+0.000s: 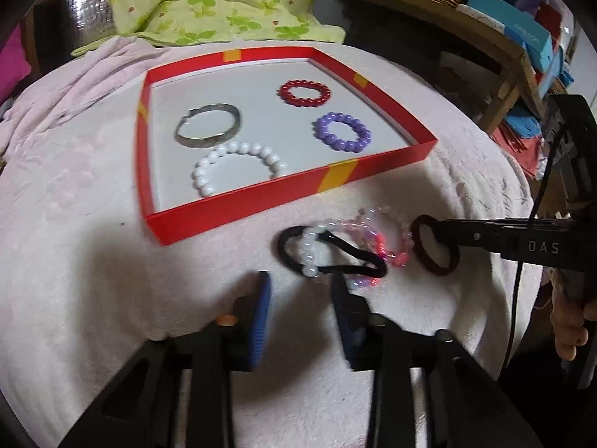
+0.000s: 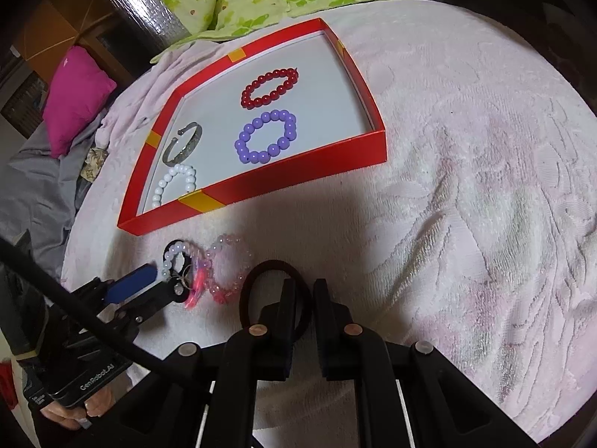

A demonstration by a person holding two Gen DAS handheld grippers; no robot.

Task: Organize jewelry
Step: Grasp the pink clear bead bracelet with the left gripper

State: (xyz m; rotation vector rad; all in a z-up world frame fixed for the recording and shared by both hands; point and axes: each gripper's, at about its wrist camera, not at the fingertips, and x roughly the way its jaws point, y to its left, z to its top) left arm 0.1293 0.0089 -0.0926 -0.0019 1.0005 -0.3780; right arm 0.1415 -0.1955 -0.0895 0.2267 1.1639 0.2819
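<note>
At lower centre, the left gripper [image 1: 300, 317] gaped empty near the tangle [image 1: 335, 252]. The right gripper [image 2: 303, 300] straddled the soft brown tie's [image 2: 274, 293] band; whether it pinched it, I cannot tell.

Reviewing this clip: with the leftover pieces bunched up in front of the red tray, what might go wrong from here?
1. The black hair tie, small white bead bracelet and pink bracelet overlap, so the open left gripper may drag up several at once.
2. The right gripper straddles the brown hair tie; closing could pinch the soft blanket too.
</note>
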